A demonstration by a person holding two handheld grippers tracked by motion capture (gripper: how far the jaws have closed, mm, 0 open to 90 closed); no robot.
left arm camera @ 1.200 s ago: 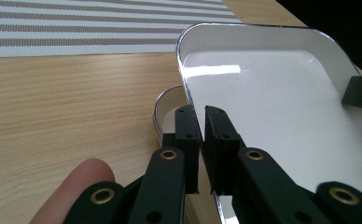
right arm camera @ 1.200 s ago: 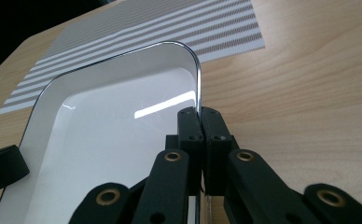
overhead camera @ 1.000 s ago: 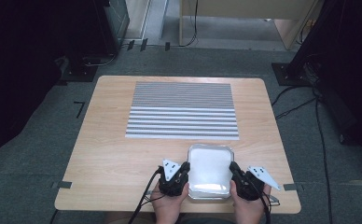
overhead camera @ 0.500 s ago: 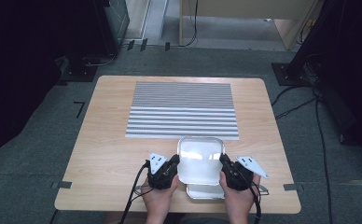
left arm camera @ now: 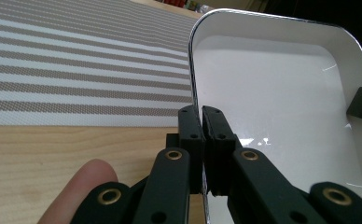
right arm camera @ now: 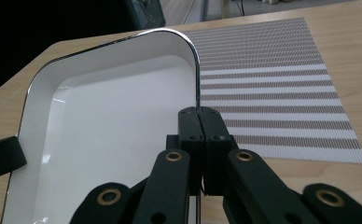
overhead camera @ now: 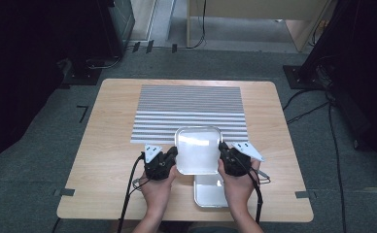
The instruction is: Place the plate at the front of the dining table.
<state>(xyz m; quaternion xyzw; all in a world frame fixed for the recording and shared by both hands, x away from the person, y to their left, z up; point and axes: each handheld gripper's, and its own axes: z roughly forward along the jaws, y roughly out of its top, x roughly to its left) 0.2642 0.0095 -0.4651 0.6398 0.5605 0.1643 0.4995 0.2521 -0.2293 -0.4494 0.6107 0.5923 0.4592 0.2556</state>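
Wooden table stands on grey carpet, a striped placemat spread across its far half. Over the mat's near edge sits a white tray, held level between both grippers. Left gripper has its jaws clamped on the tray's left rim; right gripper is clamped on the right rim. Just behind, toward the person, a second metal tray lies on the wood, partly covered by the first

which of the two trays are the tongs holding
The upper tray, the one nearer the striped mat. The left tongs and right tongs each pinch a side rim. The other tray lies on the table near the front edge, partly under it.
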